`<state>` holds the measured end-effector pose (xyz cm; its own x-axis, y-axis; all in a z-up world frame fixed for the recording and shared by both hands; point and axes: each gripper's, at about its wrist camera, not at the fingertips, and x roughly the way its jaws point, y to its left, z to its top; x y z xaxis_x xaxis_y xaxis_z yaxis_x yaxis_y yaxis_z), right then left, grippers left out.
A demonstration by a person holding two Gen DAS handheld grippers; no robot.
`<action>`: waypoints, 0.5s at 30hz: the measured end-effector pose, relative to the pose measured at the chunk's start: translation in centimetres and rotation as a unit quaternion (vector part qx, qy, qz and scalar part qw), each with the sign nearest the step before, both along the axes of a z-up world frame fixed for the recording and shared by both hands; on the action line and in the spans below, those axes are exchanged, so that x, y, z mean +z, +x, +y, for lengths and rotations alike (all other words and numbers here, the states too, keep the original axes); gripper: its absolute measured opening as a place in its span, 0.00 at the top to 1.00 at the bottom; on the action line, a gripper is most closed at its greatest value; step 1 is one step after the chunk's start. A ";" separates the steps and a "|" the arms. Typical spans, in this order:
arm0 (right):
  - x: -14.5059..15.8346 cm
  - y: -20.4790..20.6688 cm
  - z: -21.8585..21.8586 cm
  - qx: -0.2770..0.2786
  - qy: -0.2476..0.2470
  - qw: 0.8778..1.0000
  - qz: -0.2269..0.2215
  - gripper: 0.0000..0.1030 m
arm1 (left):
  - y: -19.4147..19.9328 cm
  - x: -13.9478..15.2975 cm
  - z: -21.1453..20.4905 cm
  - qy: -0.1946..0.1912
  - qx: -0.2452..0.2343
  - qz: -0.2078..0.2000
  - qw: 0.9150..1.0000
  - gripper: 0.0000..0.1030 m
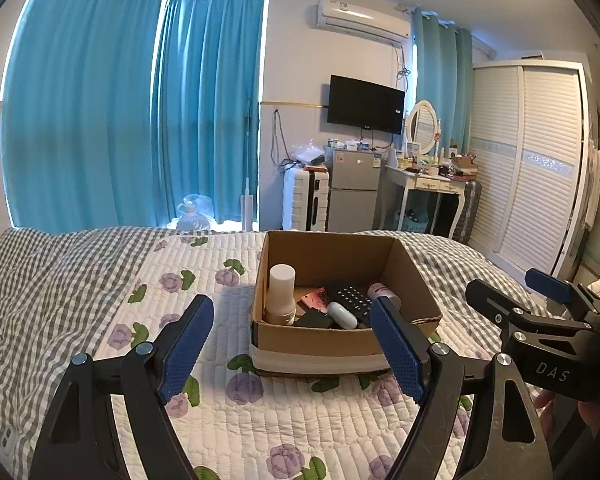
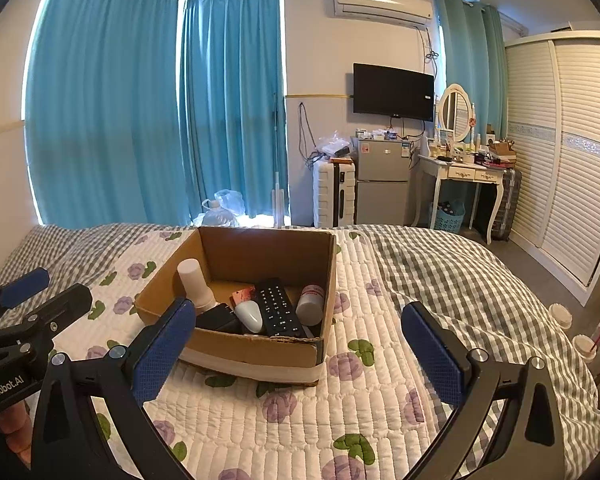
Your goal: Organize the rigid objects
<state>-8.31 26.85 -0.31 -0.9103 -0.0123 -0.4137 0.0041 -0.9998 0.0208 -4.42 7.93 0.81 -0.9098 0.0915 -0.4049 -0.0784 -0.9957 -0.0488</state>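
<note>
An open cardboard box (image 1: 324, 338) (image 2: 260, 350) sits on the bed. Inside stand a white cylinder bottle (image 1: 282, 294) (image 2: 194, 282), a black remote (image 1: 352, 300) (image 2: 278, 308), a pale oval case (image 1: 342, 315) (image 2: 249, 315), a red-and-white can (image 1: 380, 291) (image 2: 310, 304), a black block (image 2: 218, 318) and a reddish packet (image 1: 315, 299). My left gripper (image 1: 294, 344) is open and empty in front of the box. My right gripper (image 2: 300, 354) is open and empty, just right of the left one, and shows in the left wrist view (image 1: 512, 298).
The bed has a white floral quilt (image 2: 300, 412) and a grey checked sheet (image 2: 440, 264). Beyond it stand blue curtains, a suitcase (image 2: 334, 192), a small fridge (image 2: 382, 178), a dressing table (image 2: 466, 176) and a wardrobe (image 2: 560, 152). Two cups (image 2: 572, 328) sit at the right.
</note>
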 end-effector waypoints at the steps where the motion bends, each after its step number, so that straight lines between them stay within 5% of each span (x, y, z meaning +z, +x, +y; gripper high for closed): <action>1: 0.0 0.0 0.0 0.000 0.000 1.000 -0.001 0.00 | 0.0 0.0 0.0 0.000 0.001 0.000 1.000 0.19; 15: -0.4 -0.3 -0.1 -0.006 -0.001 1.000 -0.006 0.00 | -0.1 0.1 0.0 0.002 0.006 0.002 1.000 0.19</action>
